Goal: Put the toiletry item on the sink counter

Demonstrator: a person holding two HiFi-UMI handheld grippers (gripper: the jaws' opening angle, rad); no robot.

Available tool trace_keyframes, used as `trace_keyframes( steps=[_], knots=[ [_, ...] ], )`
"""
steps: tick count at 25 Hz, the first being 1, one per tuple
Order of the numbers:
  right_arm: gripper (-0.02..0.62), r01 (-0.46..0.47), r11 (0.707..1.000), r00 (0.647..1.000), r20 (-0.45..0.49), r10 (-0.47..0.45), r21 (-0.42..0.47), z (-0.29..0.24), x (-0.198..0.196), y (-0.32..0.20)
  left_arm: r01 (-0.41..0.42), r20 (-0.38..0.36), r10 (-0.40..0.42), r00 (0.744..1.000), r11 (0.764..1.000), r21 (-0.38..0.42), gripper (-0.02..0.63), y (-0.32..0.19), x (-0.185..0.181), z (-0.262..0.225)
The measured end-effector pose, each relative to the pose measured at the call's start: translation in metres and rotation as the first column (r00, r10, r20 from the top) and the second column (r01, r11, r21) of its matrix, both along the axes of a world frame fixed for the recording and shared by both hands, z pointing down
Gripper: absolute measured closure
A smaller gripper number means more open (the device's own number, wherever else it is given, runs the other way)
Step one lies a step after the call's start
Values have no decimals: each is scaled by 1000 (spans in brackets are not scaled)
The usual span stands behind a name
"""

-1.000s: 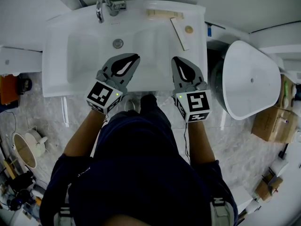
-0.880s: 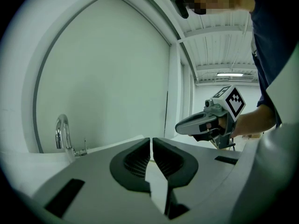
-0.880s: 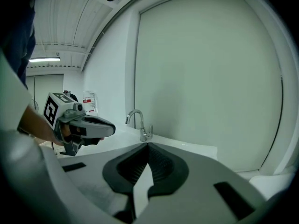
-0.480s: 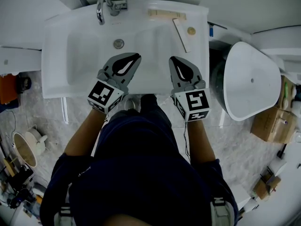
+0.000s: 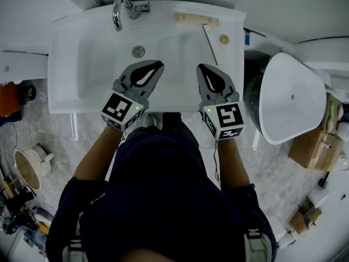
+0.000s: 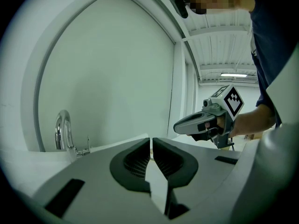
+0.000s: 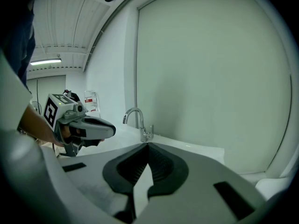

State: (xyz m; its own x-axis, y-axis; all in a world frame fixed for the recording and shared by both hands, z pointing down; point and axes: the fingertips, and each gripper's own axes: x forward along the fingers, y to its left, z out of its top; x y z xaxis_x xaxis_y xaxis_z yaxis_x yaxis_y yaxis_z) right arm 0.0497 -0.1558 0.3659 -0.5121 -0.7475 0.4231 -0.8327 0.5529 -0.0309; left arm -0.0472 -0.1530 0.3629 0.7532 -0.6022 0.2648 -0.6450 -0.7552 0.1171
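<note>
White sink counter (image 5: 64, 101) over pale floor (image 5: 46, 132)

- Head view, upper centre: pale flat item (image 5: 196, 19) on the sink (image 5: 65, 86) back ledge, too small to identify. Same for the slim flat piece (image 5: 210, 43) and round spot (image 5: 224, 39) beside it.
- Head view, lower centre: person's torso (image 5: 163, 201) covers the floor below the sink front.
- Head view, lower left edge: clutter (image 5: 19, 201) cropped, unreadable.
- Left gripper view, lower half: left gripper (image 6: 150, 141) body hides the basin and the faucet (image 6: 62, 129) foot.
</note>
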Motion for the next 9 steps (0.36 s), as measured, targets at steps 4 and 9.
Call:
trace_keyframes(
  steps=[4, 9],
  knots=[
    [592, 10, 1000, 1000, 1, -10, 5, 0, 1, -7, 7, 8, -7, 1000, 1000, -1, 568, -4, 1, 1],
    [592, 18, 1000, 1000, 3, -18, 1, 0, 3, -12, 22, 0, -22, 1000, 1000, -6, 568, -10, 4, -1]
  ],
)
